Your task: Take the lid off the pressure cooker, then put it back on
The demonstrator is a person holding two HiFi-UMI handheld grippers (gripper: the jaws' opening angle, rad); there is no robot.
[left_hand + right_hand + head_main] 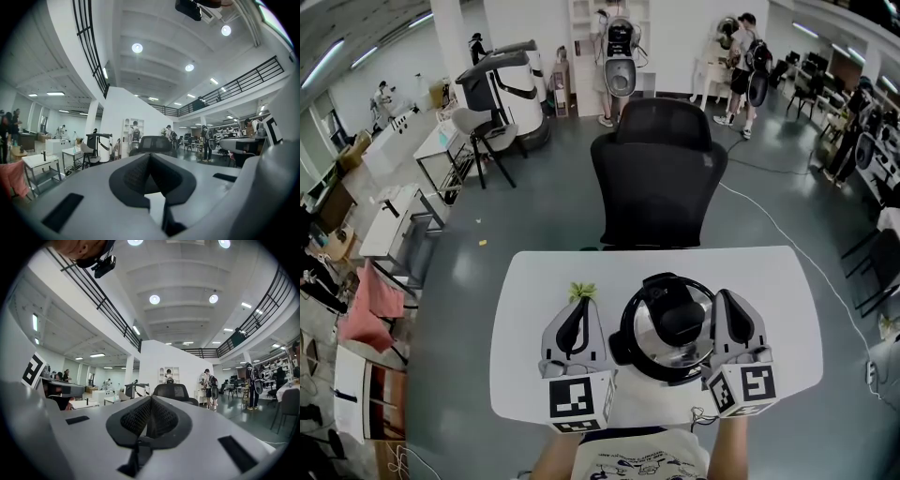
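- Pressure cooker (624,345) stands on the table (787,309), near its middle, toward the person's edge.
- Lid (675,323) sits on the cooker.
- Left gripper (578,305) lies just left of the cooker; right gripper (725,298) just right.
- Small leafy item (582,291) lies on the table at the left gripper's tip.
- Office chair (658,178) stands behind the table's far edge.

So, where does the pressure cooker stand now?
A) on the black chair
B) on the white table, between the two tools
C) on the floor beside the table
B: the pressure cooker sits on the white table, the left tool and right tool at its sides.
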